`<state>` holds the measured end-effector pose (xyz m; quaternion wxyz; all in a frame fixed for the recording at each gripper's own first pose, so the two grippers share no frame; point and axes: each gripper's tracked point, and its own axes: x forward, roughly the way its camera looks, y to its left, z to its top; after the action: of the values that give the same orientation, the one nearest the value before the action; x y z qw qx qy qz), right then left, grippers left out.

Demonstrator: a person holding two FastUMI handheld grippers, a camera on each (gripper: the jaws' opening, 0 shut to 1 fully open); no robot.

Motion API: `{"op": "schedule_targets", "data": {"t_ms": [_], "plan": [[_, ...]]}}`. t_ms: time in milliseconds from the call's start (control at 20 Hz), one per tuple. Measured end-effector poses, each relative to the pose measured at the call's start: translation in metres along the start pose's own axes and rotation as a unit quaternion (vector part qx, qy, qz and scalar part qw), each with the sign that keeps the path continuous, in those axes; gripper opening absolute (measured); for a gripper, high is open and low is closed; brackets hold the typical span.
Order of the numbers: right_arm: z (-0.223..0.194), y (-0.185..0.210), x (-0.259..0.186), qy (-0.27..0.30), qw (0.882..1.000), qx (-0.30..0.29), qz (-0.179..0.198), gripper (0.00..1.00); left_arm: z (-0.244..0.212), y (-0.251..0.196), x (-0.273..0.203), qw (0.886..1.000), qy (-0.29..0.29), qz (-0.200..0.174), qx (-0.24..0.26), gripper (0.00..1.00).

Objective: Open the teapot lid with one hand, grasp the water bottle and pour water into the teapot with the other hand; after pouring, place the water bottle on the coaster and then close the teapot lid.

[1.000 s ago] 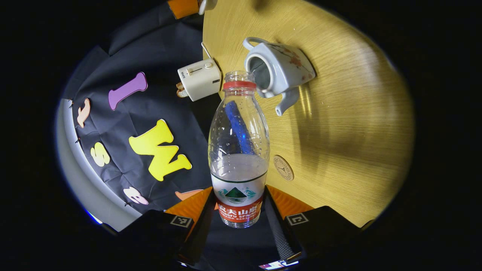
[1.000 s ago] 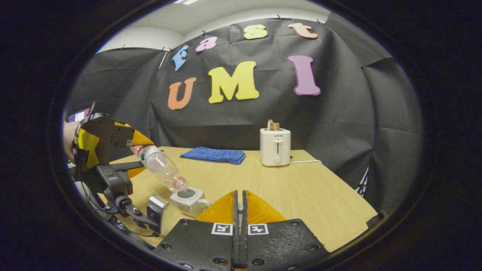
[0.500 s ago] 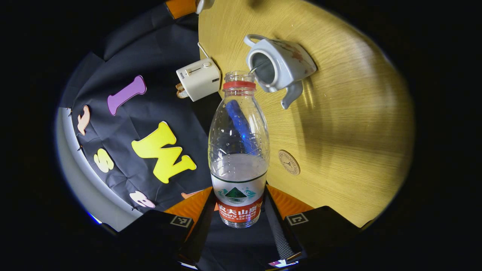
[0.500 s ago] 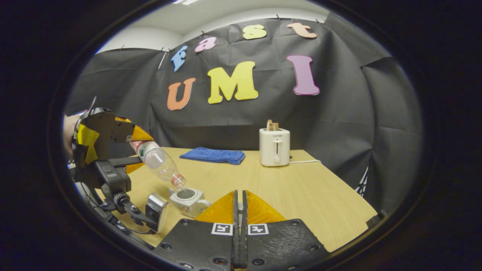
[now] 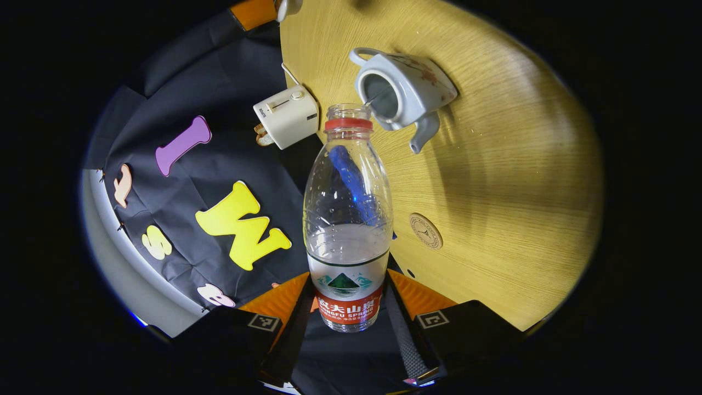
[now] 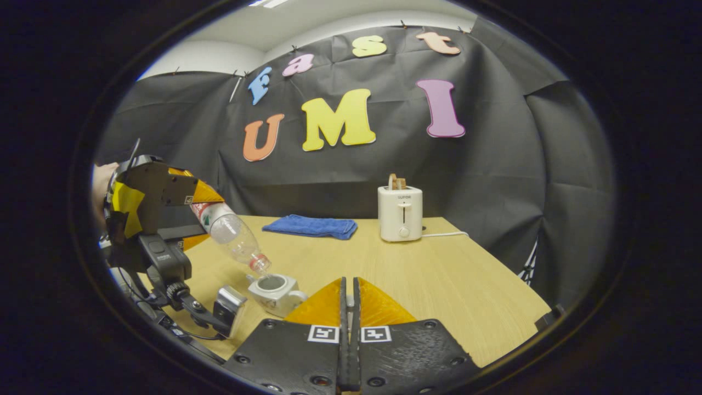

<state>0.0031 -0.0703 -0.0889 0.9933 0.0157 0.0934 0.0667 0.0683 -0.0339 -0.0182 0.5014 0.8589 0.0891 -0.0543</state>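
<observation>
A single plastic water bottle (image 5: 348, 219), uncapped and ringed with a red collar at the neck, fills the centre of the left gripper view, clamped by its labelled base between the two fingers of the left gripper (image 5: 349, 312) at the bottom of the frame. The label carries a green mountain emblem above a red band of white Chinese characters; the smaller print beneath them is too fine to make out. A thin stream of water runs from the bottle's mouth into the open top of the one white teapot (image 5: 403, 90), painted with a reddish floral motif, which stands lidless on the wooden table (image 5: 510, 181) in the upper centre. One round coaster (image 5: 426, 231) with a printed emblem lies bare on the table right of the bottle, well apart from the teapot. One white toaster (image 5: 286, 115) sits upper left of the bottle's mouth

In the right gripper view the bottle (image 6: 233, 237) tilts neck-down at left, its mouth just above the teapot (image 6: 274, 292) in the lower left. The toaster (image 6: 401, 213), holding toast, bears a small brand name on its front, too small to read for certain. One folded blue cloth (image 6: 310, 226) lies at the table's far edge. The right gripper (image 6: 349, 299) at bottom centre has its two fingers pressed together; whether anything is pinched between them cannot be told
</observation>
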Motion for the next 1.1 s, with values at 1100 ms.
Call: {"op": "schedule_targets", "data": {"t_ms": [1100], "plan": [[0.013, -0.001, -0.003, -0.006, 1.000, 0.009, -0.008, 0.00, 0.010, -0.032, 0.000, 0.978, -0.051, -0.012, -0.201, 0.75]]}}
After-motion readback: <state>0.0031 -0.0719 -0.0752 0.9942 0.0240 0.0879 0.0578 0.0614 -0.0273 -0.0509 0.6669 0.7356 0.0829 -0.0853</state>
